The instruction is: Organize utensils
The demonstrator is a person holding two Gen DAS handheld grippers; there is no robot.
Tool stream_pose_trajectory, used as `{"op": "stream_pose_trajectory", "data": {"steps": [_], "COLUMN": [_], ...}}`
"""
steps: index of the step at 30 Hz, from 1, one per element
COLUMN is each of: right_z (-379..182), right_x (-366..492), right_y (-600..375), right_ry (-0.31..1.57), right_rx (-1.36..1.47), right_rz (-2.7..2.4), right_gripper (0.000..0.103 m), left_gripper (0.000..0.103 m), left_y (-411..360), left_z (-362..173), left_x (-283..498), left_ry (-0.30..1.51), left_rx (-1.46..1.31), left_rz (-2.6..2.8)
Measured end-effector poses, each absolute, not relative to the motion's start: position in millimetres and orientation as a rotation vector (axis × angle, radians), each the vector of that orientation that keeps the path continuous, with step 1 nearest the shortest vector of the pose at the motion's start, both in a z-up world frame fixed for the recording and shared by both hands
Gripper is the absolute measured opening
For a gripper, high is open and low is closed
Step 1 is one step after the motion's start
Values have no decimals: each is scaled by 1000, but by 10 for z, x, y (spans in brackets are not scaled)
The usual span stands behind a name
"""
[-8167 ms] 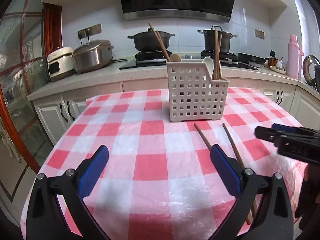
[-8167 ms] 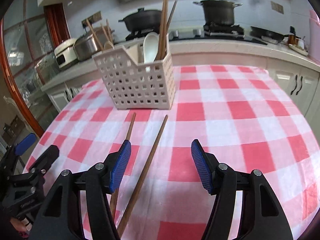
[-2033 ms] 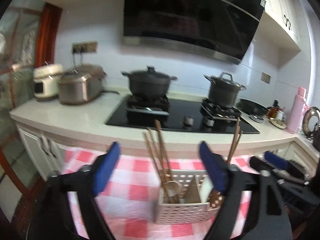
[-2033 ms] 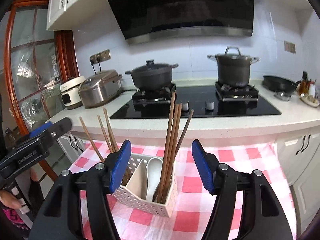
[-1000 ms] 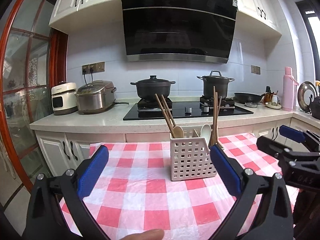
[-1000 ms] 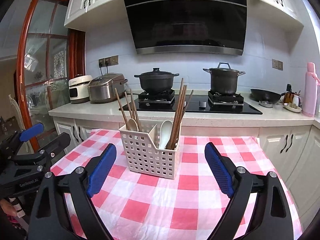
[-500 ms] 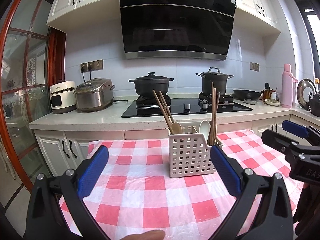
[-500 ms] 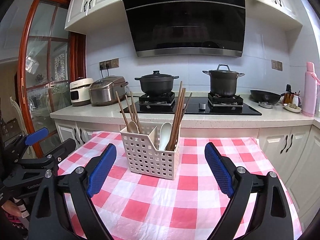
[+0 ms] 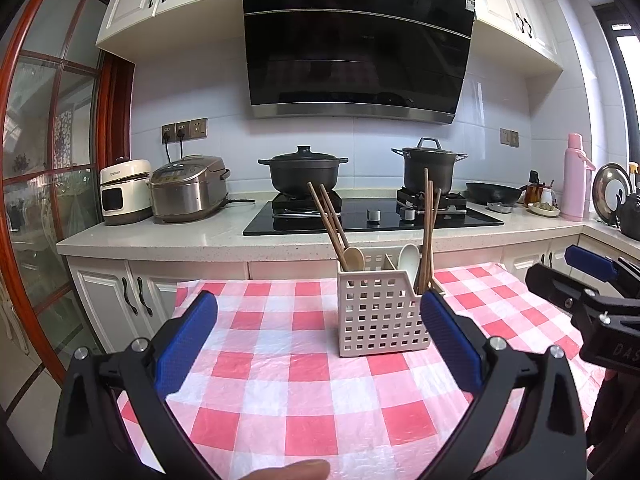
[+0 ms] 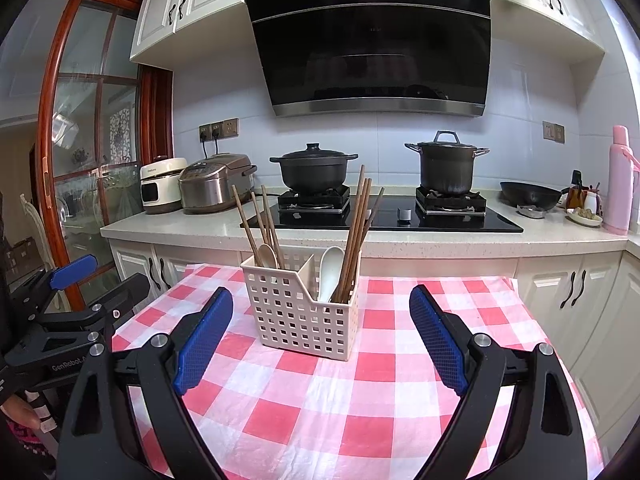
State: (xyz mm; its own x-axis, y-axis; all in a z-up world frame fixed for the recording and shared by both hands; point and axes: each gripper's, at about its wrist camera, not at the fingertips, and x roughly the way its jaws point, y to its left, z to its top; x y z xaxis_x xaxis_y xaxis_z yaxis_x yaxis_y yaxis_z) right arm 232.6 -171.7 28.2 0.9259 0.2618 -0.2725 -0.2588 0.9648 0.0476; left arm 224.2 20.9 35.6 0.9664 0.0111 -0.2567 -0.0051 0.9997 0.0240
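We held both grippers, left (image 9: 316, 334) and right (image 10: 320, 336), wide apart and empty; chopsticks (image 10: 356, 236) stood in the basket (image 10: 304, 312), sorting apparently done, nothing left to collect

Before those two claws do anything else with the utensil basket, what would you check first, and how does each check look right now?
1. Left claw open and empty: ok.
2. Right claw open and empty: ok.
3. Basket upright on the checked tablecloth: ok.
4. Chopsticks and spoons standing inside the basket: ok.
5. No utensil loose on the visible cloth: ok; the near edge is hidden by the claws.
6. Fingertip at the lower edge of the left view, clear of the fingers: cannot tell.
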Motion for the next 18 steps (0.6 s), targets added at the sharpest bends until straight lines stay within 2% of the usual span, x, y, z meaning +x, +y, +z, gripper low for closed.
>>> {"op": "stream_pose_trajectory", "data": {"steps": [18], "right_z": [254], "right_x": [2342], "right_y": [-1728], "right_ry": [285], "right_rx": [25], "right_rz": [275], "right_gripper": [84], "left_gripper": [98], "left_y": [225], "left_z": [367], "left_x": [2246], "left_ry": [272], "left_rx": [3], "left_rz": [-24]}}
